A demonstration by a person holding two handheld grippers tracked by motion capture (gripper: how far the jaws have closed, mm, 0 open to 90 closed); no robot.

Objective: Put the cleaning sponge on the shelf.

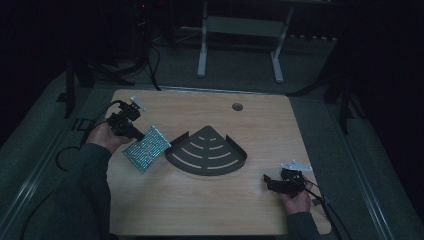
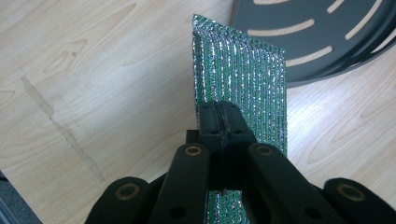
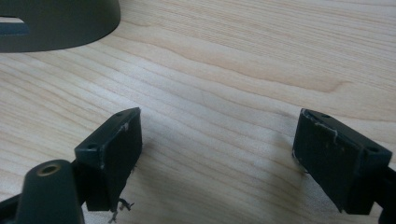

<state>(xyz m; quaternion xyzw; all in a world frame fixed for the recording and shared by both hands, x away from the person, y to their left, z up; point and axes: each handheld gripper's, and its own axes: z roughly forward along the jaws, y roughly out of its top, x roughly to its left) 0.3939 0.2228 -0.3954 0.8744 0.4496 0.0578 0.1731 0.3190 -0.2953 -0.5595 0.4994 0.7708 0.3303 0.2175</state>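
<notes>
Nearest the person, the right gripper (image 1: 270,181) rests low at the table's (image 1: 200,210) near right corner, held in the right hand (image 1: 298,200); in the right gripper view its jaws stand wide apart with bare wood between them, and the right jaw is cut off by the frame edge. Farther in on the left, the left gripper (image 1: 141,134) is clamped on a glittery green sponge (image 1: 146,149). In the left gripper view the jaws meet on the sponge's (image 2: 243,79) near end, hiding that part; it stands on edge, and whether it touches the table is hard to tell. Just beyond lies a dark slotted fan-shaped rack (image 1: 207,151), its corner near the sponge. A round hole (image 1: 237,106) sits near the far edge. The room behind is too dark to make out
</notes>
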